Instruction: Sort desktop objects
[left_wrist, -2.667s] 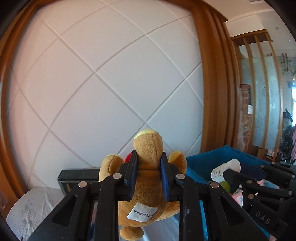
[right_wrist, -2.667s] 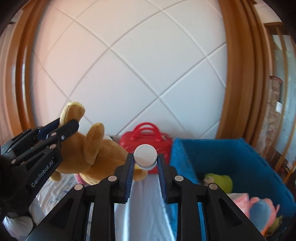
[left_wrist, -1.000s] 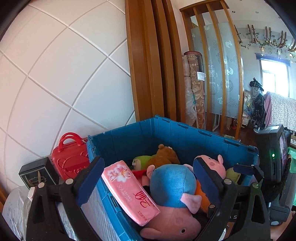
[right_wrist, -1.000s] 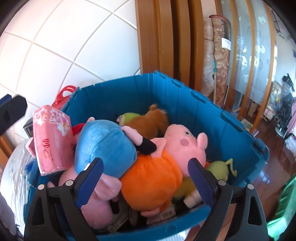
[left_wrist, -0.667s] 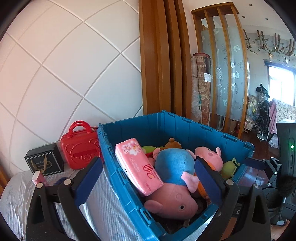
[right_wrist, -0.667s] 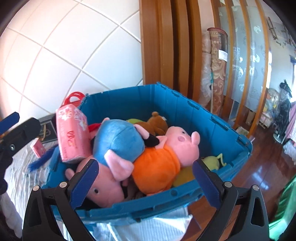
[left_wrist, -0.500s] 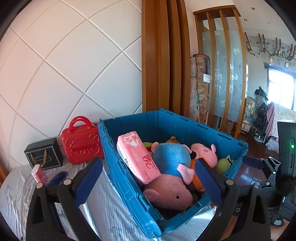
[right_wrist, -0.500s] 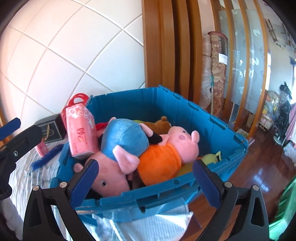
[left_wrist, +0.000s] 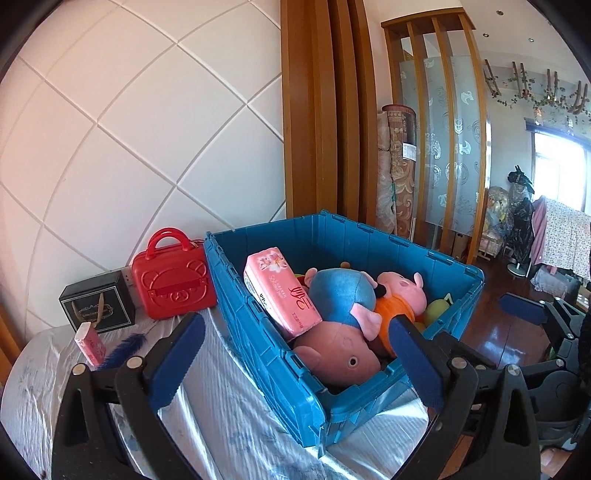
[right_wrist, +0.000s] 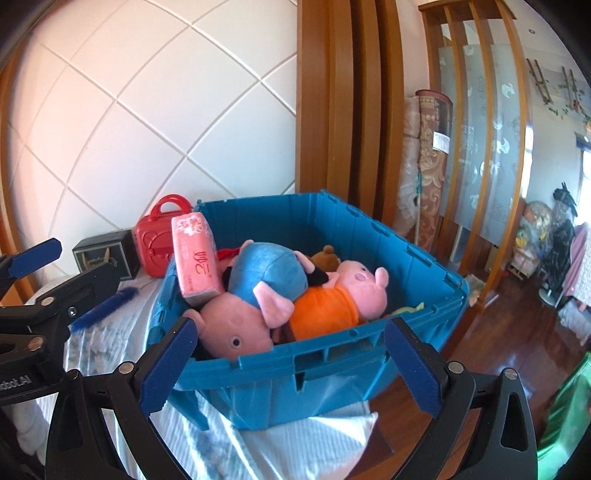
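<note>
A blue plastic crate (left_wrist: 255, 332) (right_wrist: 332, 354) stands on the table's right end, filled with plush toys: a pink pig (left_wrist: 340, 354) (right_wrist: 232, 328), a blue plush (left_wrist: 340, 295) (right_wrist: 266, 277), an orange-shirted pig (right_wrist: 332, 295) and a brown bear (right_wrist: 325, 258). A pink tissue pack (left_wrist: 284, 295) (right_wrist: 195, 251) leans inside at its left wall. My left gripper (left_wrist: 295, 358) is open and empty in front of the crate. My right gripper (right_wrist: 291, 365) is open and empty near the crate's front wall.
A red handbag-shaped case (left_wrist: 171, 277) (right_wrist: 155, 236) and a black box (left_wrist: 98, 306) (right_wrist: 105, 254) stand against the wall left of the crate. A small pink pack (left_wrist: 90, 343) and a blue feather (left_wrist: 120, 349) (right_wrist: 103, 306) lie on the white-covered table (left_wrist: 229, 424). Wooden floor (right_wrist: 517, 332) lies right.
Both grippers held things 2.7 s ago, the left the brown bear, the right a white-capped item. Both are now open and empty and have drawn back from the crate.
</note>
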